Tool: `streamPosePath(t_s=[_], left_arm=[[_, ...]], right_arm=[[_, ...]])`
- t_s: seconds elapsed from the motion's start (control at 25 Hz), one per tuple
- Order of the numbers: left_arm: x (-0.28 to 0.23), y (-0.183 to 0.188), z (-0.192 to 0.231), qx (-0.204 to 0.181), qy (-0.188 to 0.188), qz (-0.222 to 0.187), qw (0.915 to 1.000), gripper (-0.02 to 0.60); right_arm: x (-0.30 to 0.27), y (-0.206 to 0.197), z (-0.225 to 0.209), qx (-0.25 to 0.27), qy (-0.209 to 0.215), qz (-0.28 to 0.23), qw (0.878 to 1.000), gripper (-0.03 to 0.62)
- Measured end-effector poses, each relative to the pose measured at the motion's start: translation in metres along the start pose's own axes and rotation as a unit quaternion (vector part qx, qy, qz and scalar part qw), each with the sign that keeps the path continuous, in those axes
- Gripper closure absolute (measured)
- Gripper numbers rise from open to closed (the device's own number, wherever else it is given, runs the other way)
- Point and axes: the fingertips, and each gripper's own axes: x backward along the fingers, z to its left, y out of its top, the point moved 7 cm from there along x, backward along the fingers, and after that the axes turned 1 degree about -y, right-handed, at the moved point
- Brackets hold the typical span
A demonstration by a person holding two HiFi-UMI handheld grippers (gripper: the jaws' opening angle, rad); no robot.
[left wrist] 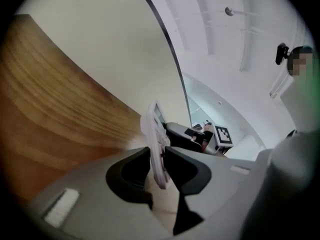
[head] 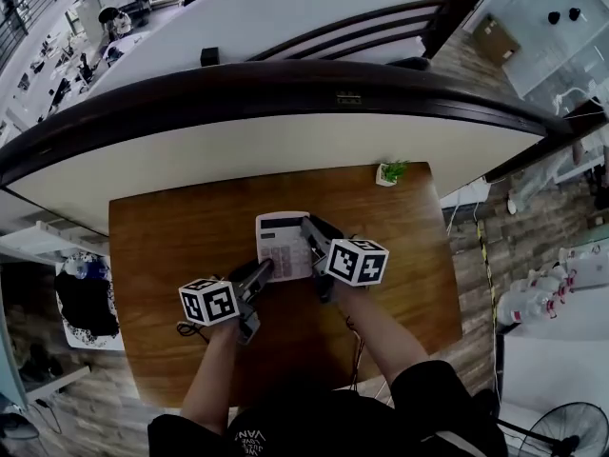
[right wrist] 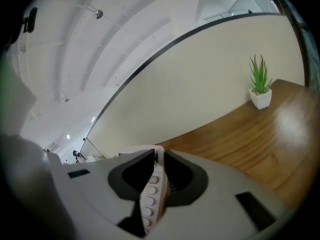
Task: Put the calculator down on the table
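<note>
A white calculator (head: 283, 246) with pale pink keys hangs over the middle of the brown wooden table (head: 181, 246), keys up, display toward the far edge. My left gripper (head: 265, 270) is shut on its near left corner; in the left gripper view the calculator (left wrist: 156, 149) stands edge-on between the dark jaws of that gripper (left wrist: 159, 170). My right gripper (head: 311, 240) is shut on its right edge. The right gripper view has the row of keys of the calculator (right wrist: 151, 194) pinched between the jaws of that gripper (right wrist: 157, 179).
A small potted plant (head: 390, 172) in a white pot stands at the table's far right edge, seen as the plant (right wrist: 260, 84) in the right gripper view. A curved cream partition (head: 238, 150) with a dark rail rises behind the table. A black cable (head: 186, 330) lies near the front left.
</note>
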Motion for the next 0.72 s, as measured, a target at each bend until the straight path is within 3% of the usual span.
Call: streamPosePath(t_s=[0.28, 0.52, 0.72], left_arm=[[-0.028, 0.029, 0.031, -0.062, 0.080, 0.015, 0.9947, 0.483], [-0.046, 0.042, 0.046, -0.087, 0.123, 0.011, 0.9885, 0.482], [-0.057, 0.057, 0.053, -0.129, 0.167, 0.048, 0.9763, 0.454]], right_arm=[[-0.050, 0.012, -0.018, 0.000, -0.004, -0.007, 1.000, 0.537], [-0.081, 0.019, -0.032, -0.002, -0.012, -0.003, 1.000, 0.537], [-0.095, 0.026, -0.038, -0.002, -0.016, -0.004, 1.000, 0.537]])
